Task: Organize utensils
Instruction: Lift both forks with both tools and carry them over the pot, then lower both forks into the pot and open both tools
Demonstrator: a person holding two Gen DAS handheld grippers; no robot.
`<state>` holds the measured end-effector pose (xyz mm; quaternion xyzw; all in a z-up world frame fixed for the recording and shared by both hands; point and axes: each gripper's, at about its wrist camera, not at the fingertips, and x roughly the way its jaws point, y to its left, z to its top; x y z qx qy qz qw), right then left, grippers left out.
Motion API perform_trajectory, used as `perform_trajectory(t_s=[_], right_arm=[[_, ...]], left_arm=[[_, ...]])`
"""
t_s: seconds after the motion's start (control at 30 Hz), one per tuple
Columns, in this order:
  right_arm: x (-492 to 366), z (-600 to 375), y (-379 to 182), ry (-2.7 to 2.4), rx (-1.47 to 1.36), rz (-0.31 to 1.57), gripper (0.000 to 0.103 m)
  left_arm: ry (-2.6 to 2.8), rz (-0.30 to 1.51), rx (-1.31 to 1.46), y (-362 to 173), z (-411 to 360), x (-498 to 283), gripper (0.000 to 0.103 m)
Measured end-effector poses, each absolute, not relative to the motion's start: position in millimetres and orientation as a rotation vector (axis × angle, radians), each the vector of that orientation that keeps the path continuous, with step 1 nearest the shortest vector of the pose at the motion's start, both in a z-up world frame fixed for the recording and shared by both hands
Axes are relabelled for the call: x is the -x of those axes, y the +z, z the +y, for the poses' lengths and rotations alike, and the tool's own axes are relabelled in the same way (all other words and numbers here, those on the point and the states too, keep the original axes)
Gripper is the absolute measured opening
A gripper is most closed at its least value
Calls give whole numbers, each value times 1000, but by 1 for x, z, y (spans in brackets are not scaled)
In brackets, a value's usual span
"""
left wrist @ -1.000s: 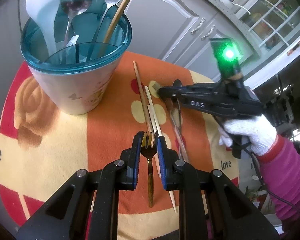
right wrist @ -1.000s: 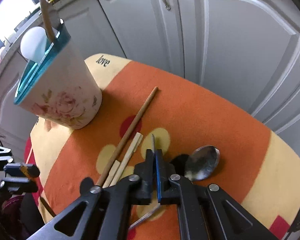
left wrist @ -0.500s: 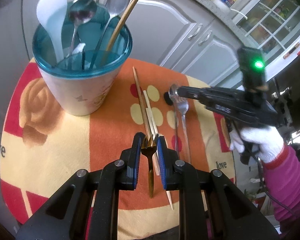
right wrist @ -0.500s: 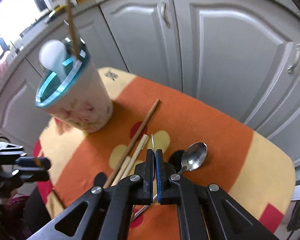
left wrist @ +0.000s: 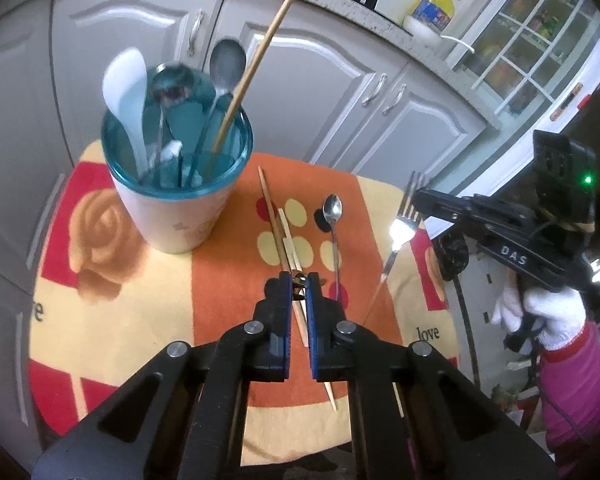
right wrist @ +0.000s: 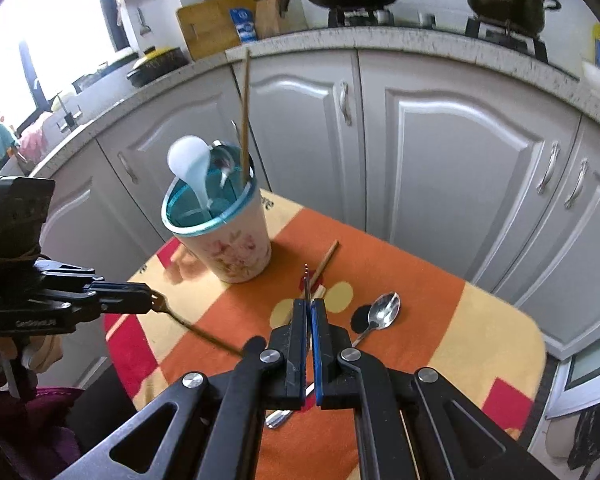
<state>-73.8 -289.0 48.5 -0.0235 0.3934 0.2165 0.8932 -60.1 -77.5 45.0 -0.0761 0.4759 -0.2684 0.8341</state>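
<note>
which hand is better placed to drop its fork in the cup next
Probably right: the right gripper is shut on the silver fork, held aloft. The left gripper is closing its jaws on the gold fork.

Cup point(left wrist: 176, 216) left of chopsticks point(left wrist: 278, 228), spoon point(left wrist: 334, 220) right, all on tablecloth point(left wrist: 112, 320).

A person's left tool point(left wrist: 299, 285) angles downward, its blue-padded jaws closing on the head of a gold fork point(right wrist: 161, 303). The right tool point(right wrist: 310, 305), gripped by a white-gloved hand point(left wrist: 540, 312) at the end of a pink sleeve point(left wrist: 576, 384), is clamped tight on a silver fork point(left wrist: 400, 232) held in the air.
</note>
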Motion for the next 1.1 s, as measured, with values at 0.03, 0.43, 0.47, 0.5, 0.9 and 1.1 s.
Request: perform_trajectory(t_s=[0.03, 0.43, 0.47, 0.5, 0.9, 1.1], right_arm=[[75, -289, 52, 449, 53, 805, 2], [77, -274, 106, 465, 93, 705, 2], [76, -271, 114, 468, 103, 692, 2], [74, -269, 119, 473, 109, 682, 2], [37, -219, 190, 476, 153, 557, 2], [10, -186, 194, 459, 183, 537, 2]], left_arm=[[-566, 1003, 155, 47, -77, 61, 5], [-527, 935, 130, 90, -51, 62, 5], [-523, 925, 125, 97, -48, 61, 5], [-518, 910, 119, 105, -45, 59, 5], [-388, 786, 70, 171, -6, 19, 5], [-312, 788, 4, 163, -1, -4, 5]])
